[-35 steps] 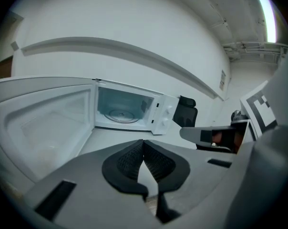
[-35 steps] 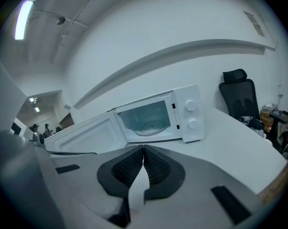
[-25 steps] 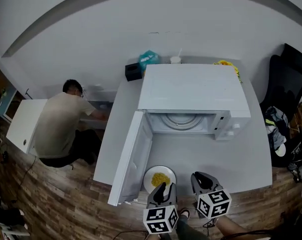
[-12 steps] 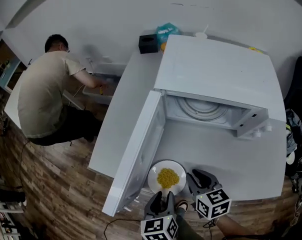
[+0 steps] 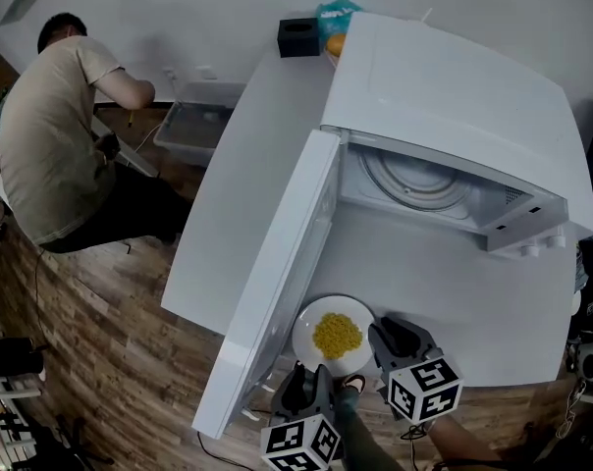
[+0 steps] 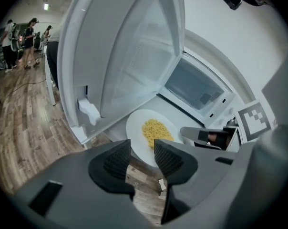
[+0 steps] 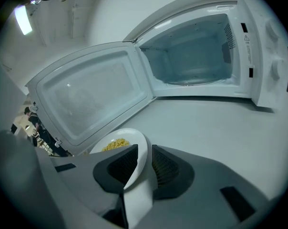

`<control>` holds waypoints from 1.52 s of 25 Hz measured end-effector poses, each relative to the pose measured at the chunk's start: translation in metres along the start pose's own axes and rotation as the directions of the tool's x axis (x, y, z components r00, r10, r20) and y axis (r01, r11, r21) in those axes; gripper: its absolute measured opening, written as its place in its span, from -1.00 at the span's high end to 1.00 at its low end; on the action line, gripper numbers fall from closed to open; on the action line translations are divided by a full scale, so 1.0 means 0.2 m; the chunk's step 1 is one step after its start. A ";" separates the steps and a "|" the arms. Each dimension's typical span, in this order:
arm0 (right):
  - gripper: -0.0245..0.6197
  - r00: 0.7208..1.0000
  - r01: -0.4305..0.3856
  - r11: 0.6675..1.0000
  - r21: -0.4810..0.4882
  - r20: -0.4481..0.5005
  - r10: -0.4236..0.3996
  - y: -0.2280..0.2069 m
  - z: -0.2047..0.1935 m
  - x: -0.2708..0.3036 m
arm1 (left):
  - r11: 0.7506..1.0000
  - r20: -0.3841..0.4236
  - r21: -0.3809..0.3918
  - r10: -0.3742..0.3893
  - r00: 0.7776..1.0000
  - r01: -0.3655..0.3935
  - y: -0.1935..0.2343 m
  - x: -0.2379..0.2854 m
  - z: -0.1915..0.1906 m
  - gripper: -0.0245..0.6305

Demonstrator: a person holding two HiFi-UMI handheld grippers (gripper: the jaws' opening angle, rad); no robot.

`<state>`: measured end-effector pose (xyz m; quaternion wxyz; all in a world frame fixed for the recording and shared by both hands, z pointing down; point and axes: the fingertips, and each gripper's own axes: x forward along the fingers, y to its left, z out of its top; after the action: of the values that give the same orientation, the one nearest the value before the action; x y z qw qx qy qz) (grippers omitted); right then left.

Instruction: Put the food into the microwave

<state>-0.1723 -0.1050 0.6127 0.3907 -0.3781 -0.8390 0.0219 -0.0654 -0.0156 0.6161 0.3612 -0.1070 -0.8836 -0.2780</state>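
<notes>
A white plate [image 5: 311, 346] with yellow food [image 5: 337, 333] sits at the table's front edge, beside the open microwave door [image 5: 277, 273]. The white microwave [image 5: 454, 96] shows its empty cavity [image 7: 196, 51] and glass turntable [image 5: 414, 184]. My right gripper [image 5: 383, 330] is at the plate's right rim. In the right gripper view the plate [image 7: 129, 137] has its rim between the right gripper's [image 7: 143, 162] jaws, with a thin gap on one side. My left gripper [image 6: 142, 154] hangs just off the table edge, short of the plate [image 6: 137, 128]. Its jaws are opening with nothing between them.
A person [image 5: 51, 126] crouches on the wooden floor at the left by a clear bin [image 5: 193, 126]. A black box [image 5: 298, 37] and a teal bag [image 5: 336, 13] stand behind the microwave. The grey table [image 5: 444, 292] lies bare in front of the cavity.
Both grippers have come down and closer to the plate, and the right one has reached its right rim. The head view has swung in over the table.
</notes>
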 end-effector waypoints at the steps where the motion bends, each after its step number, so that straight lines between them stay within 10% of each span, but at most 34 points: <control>1: 0.68 1.000 0.006 1.000 0.003 -0.004 -0.006 0.00 0.00 0.00 | 1.000 -0.004 -0.006 0.000 1.000 0.000 0.01 0.01 0.00 0.48; 21: 0.70 0.997 0.058 0.995 -0.079 -0.052 -0.063 0.05 -0.03 0.07 | 1.000 -0.059 0.002 0.001 0.998 -0.001 0.09 0.07 0.01 0.53; 38: 0.74 0.997 0.075 0.995 0.058 0.025 -0.077 0.02 -0.04 -0.04 | 0.999 -0.074 0.029 -0.029 0.997 0.031 0.03 0.04 0.00 0.58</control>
<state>-0.1616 -0.1090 0.6119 0.3907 -0.3342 -0.8569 0.0362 -0.0684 -0.0099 0.6241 0.3906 -0.0780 -0.8754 -0.2740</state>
